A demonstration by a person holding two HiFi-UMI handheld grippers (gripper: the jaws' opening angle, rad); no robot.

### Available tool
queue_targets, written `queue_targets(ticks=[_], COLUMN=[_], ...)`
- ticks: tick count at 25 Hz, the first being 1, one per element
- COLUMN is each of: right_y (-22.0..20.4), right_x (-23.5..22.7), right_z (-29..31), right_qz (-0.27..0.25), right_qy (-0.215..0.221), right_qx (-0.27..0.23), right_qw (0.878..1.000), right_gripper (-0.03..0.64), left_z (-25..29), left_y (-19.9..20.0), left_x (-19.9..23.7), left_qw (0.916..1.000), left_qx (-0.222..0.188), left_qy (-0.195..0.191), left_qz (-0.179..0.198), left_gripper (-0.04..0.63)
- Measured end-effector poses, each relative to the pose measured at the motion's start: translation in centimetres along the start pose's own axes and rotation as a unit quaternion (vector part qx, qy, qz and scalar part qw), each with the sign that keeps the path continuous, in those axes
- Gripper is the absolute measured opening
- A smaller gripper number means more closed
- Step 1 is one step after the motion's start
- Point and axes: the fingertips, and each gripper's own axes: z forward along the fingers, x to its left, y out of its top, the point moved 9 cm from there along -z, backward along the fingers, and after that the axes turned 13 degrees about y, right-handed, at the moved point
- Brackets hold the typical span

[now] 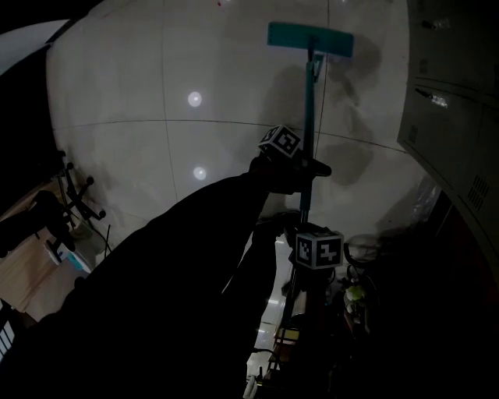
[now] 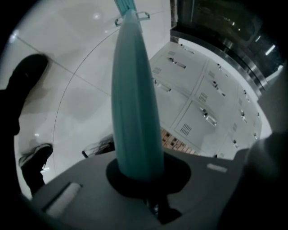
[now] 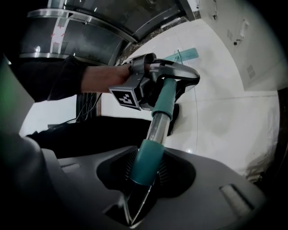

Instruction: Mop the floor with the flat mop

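The flat mop has a teal head [image 1: 310, 39] lying on the white tiled floor [image 1: 156, 78] far ahead of me, and its pole [image 1: 309, 101] runs back toward me. My left gripper [image 1: 308, 167] is shut on the pole, higher up, under its marker cube. My right gripper [image 1: 300, 269] is shut on the pole lower down, nearer me. In the left gripper view the teal pole [image 2: 135, 103] rises out of my left gripper [image 2: 137, 173] toward the mop head [image 2: 126, 4]. In the right gripper view my right gripper [image 3: 146, 173] clamps the teal grip [image 3: 148, 157], with the left gripper [image 3: 153, 85] and a hand beyond.
Grey lockers [image 1: 452, 117] line the right side and also show as lockers [image 2: 202, 103] in the left gripper view. An office chair base [image 1: 74, 199] stands at the left. Dark clutter with cables [image 1: 355, 292] sits low right. A shoe [image 2: 33, 155] is on the floor.
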Motion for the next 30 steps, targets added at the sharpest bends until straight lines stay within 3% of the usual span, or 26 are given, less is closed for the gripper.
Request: queue_targets(ticks=[8,15,22,30], right_y=[12.2,16.4,12.4,1.4], right_x=[0.6,0.3,2.2,4.0], right_z=[-1.2,-1.7,-1.8,-1.3], right_qz=[0.003,-0.003,-0.015,-0.052], right_qy=[0.002,0.012,0.030,0.026], right_qx=[-0.037,-0.055,-0.060,-0.051], right_qw=[0.999,0.998,0.998,0.997], right_gripper=[0.114,0.115,0.123,0.143], left_z=[-4.2,-5.4,-6.0,-4.1], left_y=[10.7,14.6,10.4,-0.4], left_x=[-5.7,-8.0,-8.1,-5.7], left_qw=[0.9989,0.9970,0.9954,0.9921], left_qx=[-0.035,-0.055,-0.067,-0.088], left_qy=[-0.017,-0.027,-0.029,-0.044], left_qz=[0.027,0.047,0.062,0.078], left_gripper=[0.025,0.026,0.029,0.032])
